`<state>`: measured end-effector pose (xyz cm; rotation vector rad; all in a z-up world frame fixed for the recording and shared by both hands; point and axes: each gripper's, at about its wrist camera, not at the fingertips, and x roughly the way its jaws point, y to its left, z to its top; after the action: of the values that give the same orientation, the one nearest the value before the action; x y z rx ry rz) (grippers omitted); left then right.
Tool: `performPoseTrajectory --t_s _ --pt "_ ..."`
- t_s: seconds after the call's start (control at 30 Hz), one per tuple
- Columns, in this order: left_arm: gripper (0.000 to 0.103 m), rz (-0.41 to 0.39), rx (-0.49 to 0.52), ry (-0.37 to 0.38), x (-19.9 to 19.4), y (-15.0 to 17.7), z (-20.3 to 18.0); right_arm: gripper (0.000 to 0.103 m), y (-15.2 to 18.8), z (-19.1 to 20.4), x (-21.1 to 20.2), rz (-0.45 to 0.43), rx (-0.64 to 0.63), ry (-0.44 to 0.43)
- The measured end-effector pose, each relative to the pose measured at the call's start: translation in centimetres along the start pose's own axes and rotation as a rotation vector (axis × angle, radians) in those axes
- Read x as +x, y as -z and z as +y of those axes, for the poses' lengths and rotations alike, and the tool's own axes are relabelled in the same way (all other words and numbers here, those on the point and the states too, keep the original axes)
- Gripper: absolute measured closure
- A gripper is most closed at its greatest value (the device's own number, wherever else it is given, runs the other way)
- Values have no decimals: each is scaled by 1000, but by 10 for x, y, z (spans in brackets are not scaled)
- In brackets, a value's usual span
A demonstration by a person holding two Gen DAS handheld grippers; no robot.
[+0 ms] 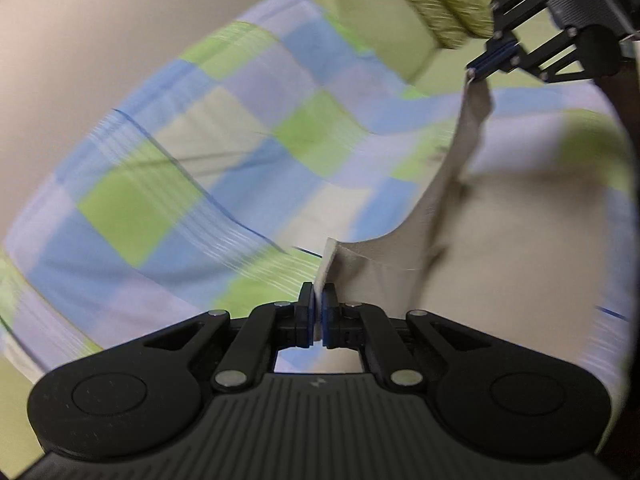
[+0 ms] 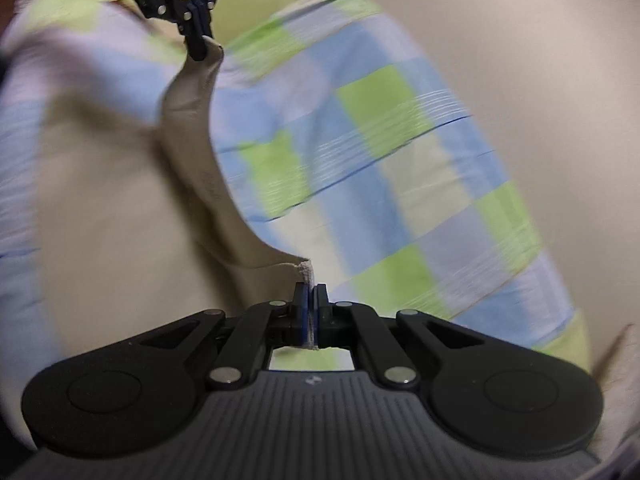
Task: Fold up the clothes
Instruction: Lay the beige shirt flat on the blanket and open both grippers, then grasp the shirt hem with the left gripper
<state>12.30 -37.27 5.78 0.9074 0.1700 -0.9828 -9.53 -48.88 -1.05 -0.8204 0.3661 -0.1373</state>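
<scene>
Two grippers, each clamped on a corner of one beige garment [image 1: 500, 264]: left gripper [image 1: 319, 308] at the near corner, right gripper [image 2: 311, 312] at the far one, jaws pinched tight on cloth. Top edge sags between them — judged mid-lift; keep the corners level and taut before laying the fold. Garment hangs over a checked blue-green bedsheet [image 1: 168, 184]. Beyond: plain cream wall [image 2: 540, 60]; frames blurred.

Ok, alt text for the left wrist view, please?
The left gripper is shut on a corner of a beige garment, whose far corner the right gripper pinches. Below lies a blurred blue, green and white checked bedsheet.
</scene>
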Motion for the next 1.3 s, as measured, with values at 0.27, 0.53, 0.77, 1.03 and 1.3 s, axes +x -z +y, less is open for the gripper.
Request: performPoseTrajectory --t_s 0.27,0.53,0.77,1.03,1.3 --pt "102 -1 -28 -150 119 -7 56 103 -22 -56 142 -27 -27 177" --pt "102 39 -50 -229 215 10 73 103 -4 -54 271 36 53 197" --pt "99 87 -99 -240 245 28 72 103 5 -43 330 118 157 107" --pt "54 138 -187 -240 265 53 74 72 14 -53 317 174 367 10" --pt "52 158 -527 -16 129 120 61 61 61 -72 189 147 790 -128"
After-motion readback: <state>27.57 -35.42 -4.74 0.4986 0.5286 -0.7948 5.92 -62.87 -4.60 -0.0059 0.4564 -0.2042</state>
